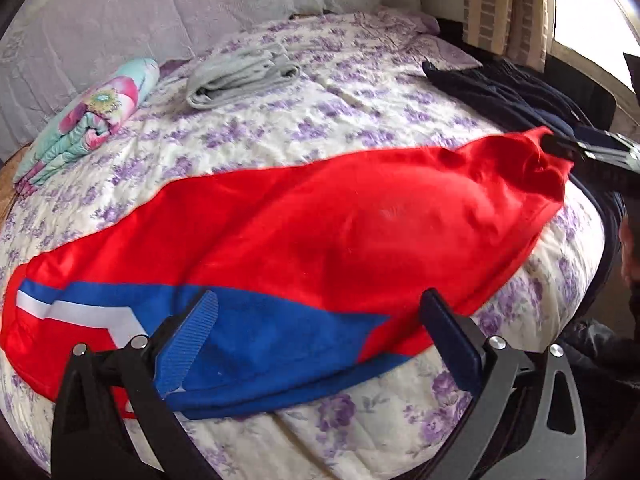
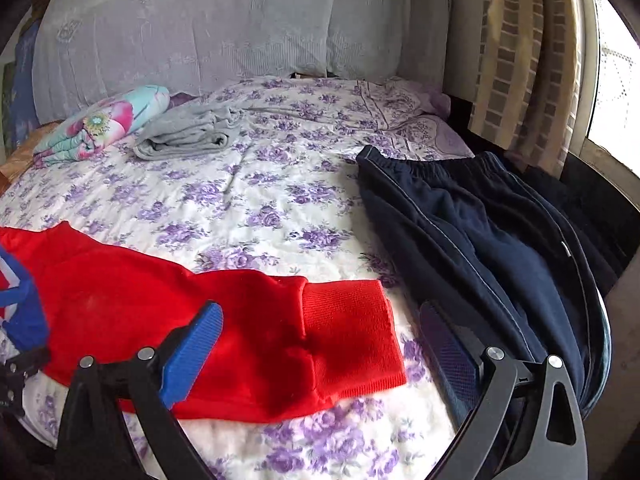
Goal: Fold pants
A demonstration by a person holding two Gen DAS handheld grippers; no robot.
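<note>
Red pants (image 1: 320,232) with a blue and white panel (image 1: 256,336) lie flat across the near side of the bed. My left gripper (image 1: 320,320) is open, its jaws wide apart just above the blue waist end. In the right wrist view the red ribbed cuff (image 2: 352,340) lies between the jaws of my open right gripper (image 2: 320,336), with no pad pressing on it. The right gripper (image 1: 568,150) also shows in the left wrist view at the far cuff end. The left gripper shows at the left edge of the right wrist view (image 2: 16,320).
Dark navy pants (image 2: 472,220) lie spread on the right of the bed. A folded grey garment (image 2: 188,136) and a rolled floral blanket (image 2: 108,120) sit at the back left. The floral bedspread (image 2: 260,200) covers the bed. Curtains (image 2: 520,60) and a window are at the right.
</note>
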